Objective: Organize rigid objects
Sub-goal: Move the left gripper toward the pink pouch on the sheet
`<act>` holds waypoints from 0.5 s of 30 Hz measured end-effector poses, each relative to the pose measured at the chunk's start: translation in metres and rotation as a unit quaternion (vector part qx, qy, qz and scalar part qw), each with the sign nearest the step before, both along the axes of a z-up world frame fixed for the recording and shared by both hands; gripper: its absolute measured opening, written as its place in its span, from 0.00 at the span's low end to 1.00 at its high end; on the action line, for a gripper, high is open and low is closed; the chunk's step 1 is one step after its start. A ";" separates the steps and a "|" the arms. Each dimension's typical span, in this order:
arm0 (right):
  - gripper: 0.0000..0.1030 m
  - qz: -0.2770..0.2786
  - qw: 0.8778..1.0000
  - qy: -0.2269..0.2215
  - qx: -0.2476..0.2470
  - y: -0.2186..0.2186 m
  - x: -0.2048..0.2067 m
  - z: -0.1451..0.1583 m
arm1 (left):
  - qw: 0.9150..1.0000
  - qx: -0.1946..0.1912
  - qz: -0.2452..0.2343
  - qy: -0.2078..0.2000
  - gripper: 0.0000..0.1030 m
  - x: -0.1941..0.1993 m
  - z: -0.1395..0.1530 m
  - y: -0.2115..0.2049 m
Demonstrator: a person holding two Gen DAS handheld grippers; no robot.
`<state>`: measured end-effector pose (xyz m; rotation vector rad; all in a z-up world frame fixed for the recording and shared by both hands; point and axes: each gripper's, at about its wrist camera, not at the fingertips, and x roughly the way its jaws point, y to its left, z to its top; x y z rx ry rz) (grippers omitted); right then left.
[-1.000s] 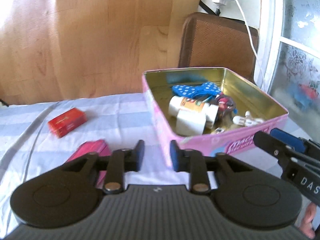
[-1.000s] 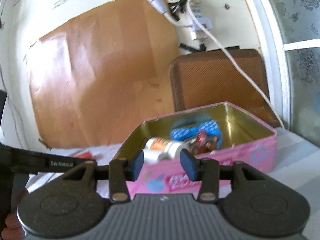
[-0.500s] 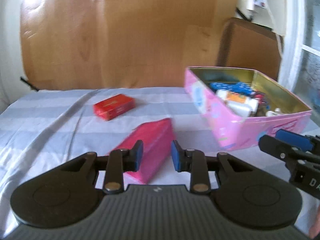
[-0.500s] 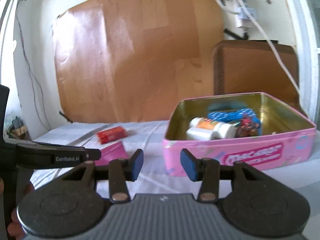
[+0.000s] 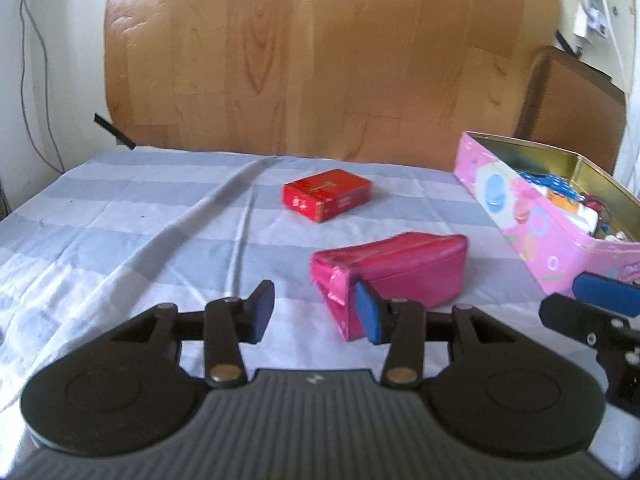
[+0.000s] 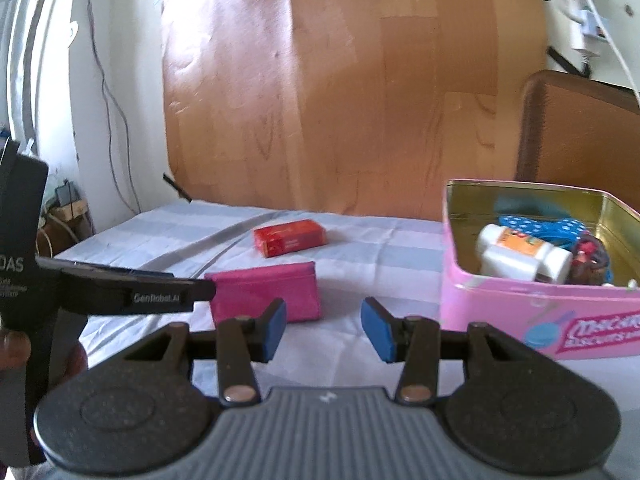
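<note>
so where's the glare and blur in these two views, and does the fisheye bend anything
Left wrist: soft overall, board edges bow, glare washes the right edge past the tin. Right wrist: bright sheen on the board's left part, window frame curves, tin lettering smeared.

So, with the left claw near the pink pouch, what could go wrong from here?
1. The soft pink zip pouch lies angled, one end toward the open left claw; the claw might pinch only that corner, so the pouch could sag or slip.
2. The pink metal tin already holds white bottles, so the pouch may catch on the rim.
</note>
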<state>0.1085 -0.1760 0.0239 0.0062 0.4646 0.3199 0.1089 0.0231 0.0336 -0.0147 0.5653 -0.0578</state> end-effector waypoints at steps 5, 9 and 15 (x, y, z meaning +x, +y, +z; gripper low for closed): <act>0.42 0.008 1.000 0.006 -0.011 0.009 0.009 -0.001 | 1.000 0.002 0.025 0.002 0.46 0.012 -0.004 0.020; 0.42 0.010 1.000 0.009 -0.010 0.013 0.020 0.002 | 0.998 -0.021 0.064 0.008 0.45 0.028 -0.006 0.048; 0.43 0.012 1.000 0.014 -0.010 0.015 0.027 -0.001 | 0.995 -0.015 0.091 0.028 0.45 0.041 -0.028 0.062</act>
